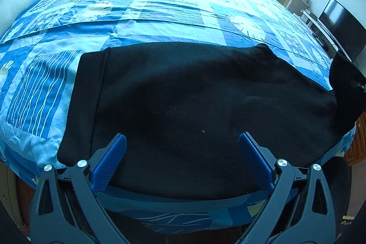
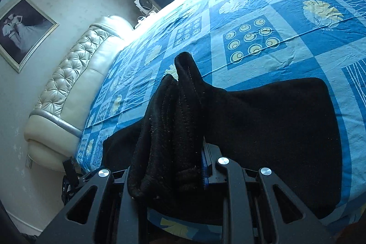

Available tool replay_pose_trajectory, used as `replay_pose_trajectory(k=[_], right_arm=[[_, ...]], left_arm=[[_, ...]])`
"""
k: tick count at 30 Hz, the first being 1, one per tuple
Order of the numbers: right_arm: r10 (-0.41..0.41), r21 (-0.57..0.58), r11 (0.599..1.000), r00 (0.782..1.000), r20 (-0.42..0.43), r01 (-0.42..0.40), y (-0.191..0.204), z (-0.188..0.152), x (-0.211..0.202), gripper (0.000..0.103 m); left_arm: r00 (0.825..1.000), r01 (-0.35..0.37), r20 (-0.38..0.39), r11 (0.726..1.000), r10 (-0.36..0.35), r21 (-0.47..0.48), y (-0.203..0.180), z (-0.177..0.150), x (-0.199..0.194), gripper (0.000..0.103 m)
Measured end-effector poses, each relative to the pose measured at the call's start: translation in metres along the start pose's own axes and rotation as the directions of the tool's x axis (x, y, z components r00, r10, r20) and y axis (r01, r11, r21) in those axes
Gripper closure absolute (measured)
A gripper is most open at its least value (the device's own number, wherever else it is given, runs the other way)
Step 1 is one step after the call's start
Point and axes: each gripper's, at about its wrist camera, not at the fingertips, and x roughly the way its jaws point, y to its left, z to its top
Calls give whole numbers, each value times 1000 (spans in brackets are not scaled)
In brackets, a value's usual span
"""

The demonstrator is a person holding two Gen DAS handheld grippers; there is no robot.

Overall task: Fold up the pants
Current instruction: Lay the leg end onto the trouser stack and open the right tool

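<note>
Pinching a bunched end of the black pants [image 2: 274, 120], the right gripper [image 2: 169, 152] seems mid-fold; the left gripper [image 1: 183, 152] hovers spread, likely needing to pin fabric next.

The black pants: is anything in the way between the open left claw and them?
No. The left claw is open right over the black pants, with nothing between. The right claw already pinches them.
</note>
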Motion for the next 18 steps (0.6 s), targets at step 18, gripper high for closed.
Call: replay_pose_trajectory(k=[18], right_arm=[[-195, -158, 971, 975, -105, 177, 34, -39, 81, 79]], left_arm=[[1000, 3, -9, 1000, -3, 4, -5, -2, 1, 5]])
